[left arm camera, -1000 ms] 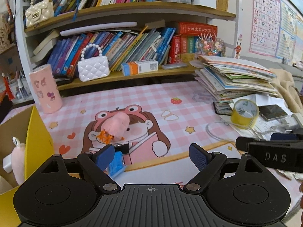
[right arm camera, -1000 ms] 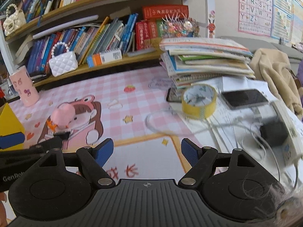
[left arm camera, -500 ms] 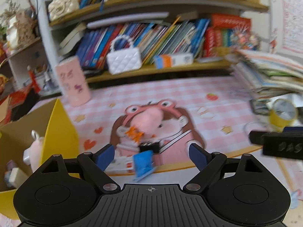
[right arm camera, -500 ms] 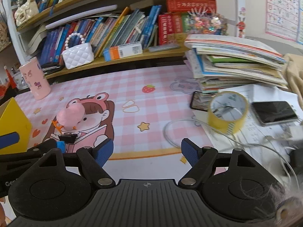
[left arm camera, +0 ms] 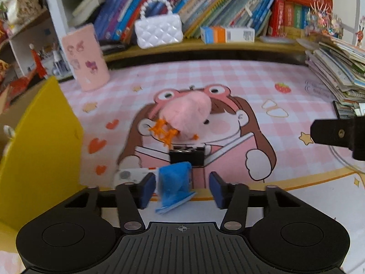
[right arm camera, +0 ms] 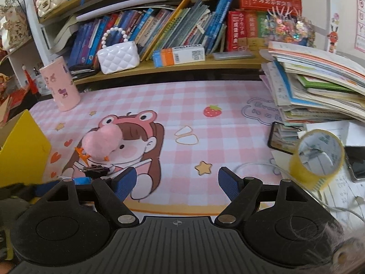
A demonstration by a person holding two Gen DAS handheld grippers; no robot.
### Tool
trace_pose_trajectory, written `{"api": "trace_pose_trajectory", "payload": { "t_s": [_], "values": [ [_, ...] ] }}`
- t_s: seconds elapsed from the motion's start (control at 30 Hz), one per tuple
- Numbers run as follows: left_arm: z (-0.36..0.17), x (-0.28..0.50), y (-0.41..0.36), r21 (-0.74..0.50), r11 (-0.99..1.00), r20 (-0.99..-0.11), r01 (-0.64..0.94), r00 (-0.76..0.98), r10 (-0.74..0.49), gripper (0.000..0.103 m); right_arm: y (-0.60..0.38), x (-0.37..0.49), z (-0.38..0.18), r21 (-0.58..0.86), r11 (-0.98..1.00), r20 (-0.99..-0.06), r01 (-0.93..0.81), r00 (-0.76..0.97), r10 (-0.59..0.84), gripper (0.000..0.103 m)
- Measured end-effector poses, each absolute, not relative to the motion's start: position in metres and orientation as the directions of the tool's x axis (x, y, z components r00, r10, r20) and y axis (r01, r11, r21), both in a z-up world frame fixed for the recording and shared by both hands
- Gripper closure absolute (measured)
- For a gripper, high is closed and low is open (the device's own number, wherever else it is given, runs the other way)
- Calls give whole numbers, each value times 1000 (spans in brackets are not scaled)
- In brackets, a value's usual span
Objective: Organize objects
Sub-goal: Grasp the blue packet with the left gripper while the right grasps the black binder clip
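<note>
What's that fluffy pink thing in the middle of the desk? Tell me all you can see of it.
The pink plush toy looks soft and fuzzy, a rounded lump with orange spiky bits at its lower left. It lies on the pink checked desk mat, over the printed cartoon girl's face. A black binder clip sits just in front of it. Neither pair of tongs touches it.

My left gripper (left arm camera: 180, 189) tilts downward, jaws closing around a blue packet (left arm camera: 174, 183); the pads are not yet pressing on both sides. My right gripper (right arm camera: 176, 182) tilts downward too, jaws apart, nothing between them.
</note>
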State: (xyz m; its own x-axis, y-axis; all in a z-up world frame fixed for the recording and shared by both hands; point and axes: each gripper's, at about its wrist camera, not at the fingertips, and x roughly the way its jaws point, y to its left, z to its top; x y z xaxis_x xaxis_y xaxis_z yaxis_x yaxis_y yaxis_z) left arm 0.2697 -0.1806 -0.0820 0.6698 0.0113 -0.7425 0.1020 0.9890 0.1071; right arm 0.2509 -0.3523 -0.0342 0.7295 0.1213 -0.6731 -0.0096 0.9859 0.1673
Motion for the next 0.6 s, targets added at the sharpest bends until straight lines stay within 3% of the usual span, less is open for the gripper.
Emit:
{"api": "trace_pose_trajectory", "payload": {
  "t_s": [0.1,0.17,0.6],
  "values": [
    [-87,274,-184,144,983,-732,112,681,29,62,-348,256,-34,170,984,-669,-46,728,149,26],
    [-86,275,-183,156,981,-730,115,682,36,77,-344,259,-34,173,983,-669,-66,724,166,26],
    [-61,217,-142,43,997,-739,63,673,-10,81,-307,279,-40,200,949,-674,-244,668,314,26]
  ]
}}
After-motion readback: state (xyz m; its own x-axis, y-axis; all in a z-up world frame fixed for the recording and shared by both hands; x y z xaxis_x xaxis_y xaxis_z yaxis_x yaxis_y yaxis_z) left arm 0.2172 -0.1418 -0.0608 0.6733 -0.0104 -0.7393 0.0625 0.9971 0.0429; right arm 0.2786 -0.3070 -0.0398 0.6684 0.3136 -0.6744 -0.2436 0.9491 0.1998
